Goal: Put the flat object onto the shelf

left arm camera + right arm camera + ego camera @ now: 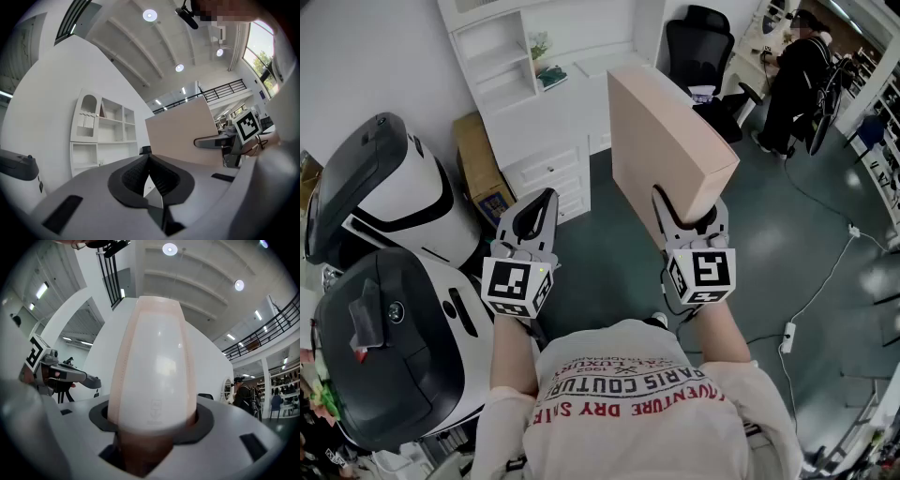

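Observation:
The flat object is a broad beige box [670, 150], held upright and tilted in the air in front of me. My right gripper [689, 212] is shut on its lower edge, and the box's white narrow side [154, 366] fills the right gripper view between the jaws. My left gripper [539, 208] hangs level to the left of the box, shut with nothing in it; its pads [149, 161] meet. The white shelf unit [502, 66] stands against the far wall, beyond and left of the box, and it also shows in the left gripper view [110, 129].
Two white and black machines [389, 187] [384, 356] stand close on my left. A cardboard box [483, 173] leans beside the shelf unit. A black office chair [698, 42] and a person [792, 80] are at the back right. A power strip [787, 336] and its cable lie on the floor.

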A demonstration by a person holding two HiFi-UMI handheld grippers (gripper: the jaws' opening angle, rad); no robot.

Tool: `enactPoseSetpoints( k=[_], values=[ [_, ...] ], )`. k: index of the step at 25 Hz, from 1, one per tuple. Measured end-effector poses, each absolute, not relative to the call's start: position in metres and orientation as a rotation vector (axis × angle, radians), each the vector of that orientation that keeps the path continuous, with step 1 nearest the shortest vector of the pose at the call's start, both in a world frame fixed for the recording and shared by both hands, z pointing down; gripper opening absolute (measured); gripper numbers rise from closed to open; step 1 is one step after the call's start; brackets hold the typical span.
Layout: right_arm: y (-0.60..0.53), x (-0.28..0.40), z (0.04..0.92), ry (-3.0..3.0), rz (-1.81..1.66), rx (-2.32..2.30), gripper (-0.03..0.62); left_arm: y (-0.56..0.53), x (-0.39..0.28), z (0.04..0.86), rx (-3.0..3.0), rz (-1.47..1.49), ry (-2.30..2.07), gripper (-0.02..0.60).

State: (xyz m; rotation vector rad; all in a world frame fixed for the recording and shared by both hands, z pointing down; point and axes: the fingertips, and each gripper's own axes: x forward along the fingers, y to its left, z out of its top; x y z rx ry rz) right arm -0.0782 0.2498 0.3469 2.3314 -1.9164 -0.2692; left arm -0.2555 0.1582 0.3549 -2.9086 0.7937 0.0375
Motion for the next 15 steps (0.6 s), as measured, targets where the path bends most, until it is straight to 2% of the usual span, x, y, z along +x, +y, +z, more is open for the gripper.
enactPoseSetpoints(
  k=[15],
  values=[
    [0.224, -0.065, 0.346, -1.872, -0.299, 2.317, 0.296, 0.132, -0.243, 0.359, -2.921, 0.04, 0.783, 0.014]
  ],
)
